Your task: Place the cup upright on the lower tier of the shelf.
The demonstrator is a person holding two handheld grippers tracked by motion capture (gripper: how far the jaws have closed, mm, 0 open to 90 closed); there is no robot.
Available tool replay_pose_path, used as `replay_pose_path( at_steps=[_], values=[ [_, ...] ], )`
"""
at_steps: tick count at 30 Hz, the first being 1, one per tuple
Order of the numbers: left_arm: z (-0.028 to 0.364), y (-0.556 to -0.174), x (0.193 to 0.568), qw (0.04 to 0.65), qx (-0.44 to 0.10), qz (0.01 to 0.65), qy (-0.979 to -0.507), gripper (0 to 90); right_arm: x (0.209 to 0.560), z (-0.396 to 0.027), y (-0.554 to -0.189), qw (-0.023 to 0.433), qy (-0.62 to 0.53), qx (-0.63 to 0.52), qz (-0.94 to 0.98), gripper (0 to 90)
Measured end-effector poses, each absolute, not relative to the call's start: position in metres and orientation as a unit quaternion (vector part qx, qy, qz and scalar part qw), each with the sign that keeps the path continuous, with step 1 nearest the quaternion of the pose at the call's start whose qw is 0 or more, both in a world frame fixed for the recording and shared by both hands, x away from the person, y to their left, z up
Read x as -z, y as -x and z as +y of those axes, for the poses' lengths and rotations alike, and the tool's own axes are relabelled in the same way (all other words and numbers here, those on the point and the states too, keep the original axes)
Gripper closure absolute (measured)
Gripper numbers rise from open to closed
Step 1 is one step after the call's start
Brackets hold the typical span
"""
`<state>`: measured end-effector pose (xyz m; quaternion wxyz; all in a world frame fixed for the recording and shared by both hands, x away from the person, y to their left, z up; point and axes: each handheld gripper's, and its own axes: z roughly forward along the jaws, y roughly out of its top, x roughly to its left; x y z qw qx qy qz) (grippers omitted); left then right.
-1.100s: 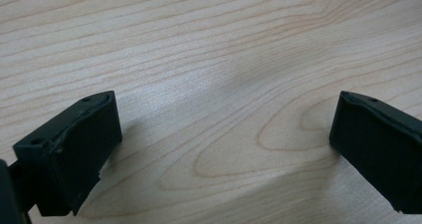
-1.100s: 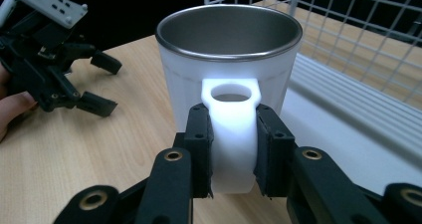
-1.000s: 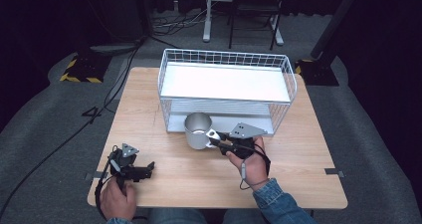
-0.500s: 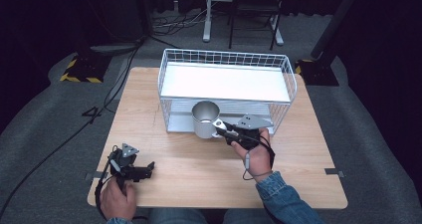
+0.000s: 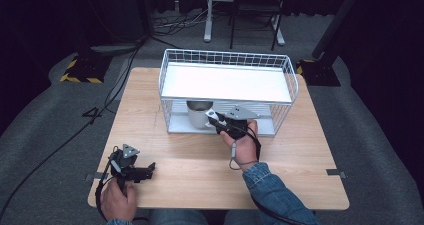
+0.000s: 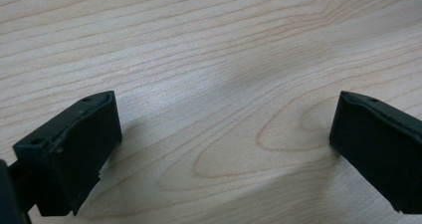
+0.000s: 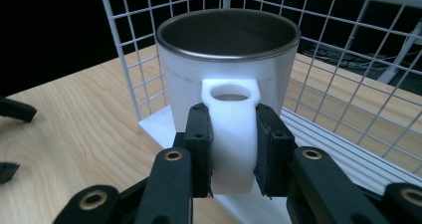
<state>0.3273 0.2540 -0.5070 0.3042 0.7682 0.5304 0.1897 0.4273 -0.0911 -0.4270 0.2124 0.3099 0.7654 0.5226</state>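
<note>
My right gripper (image 7: pixel 231 149) clamps the handle of the mug (image 7: pixel 228 59), which sits in the wire rack's (image 5: pixel 287 67) lower shelf at its 9 o'clock end. It looks rigid, slick metal and light; the handle seems the surest hold. The left gripper (image 6: pixel 224 149) gapes wide over the table (image 6: pixel 209 45).

Wire rack (image 5: pixel 227 60) walls around mug (image 7: pixel 226 69)

A studio: black curtains (image 5: pixel 45 20), floor cables (image 5: pixel 120 80).
</note>
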Motion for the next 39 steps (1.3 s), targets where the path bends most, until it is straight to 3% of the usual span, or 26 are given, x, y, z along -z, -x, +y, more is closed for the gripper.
replay_pose_path(
  at_steps=[39],
  values=[
    [0.254,-0.327,0.507,0.304,-0.190,0.530,-0.768,0.2,0.460,-0.076,-0.464,0.270,-0.344,-0.495,0.751,70.0]
  ],
)
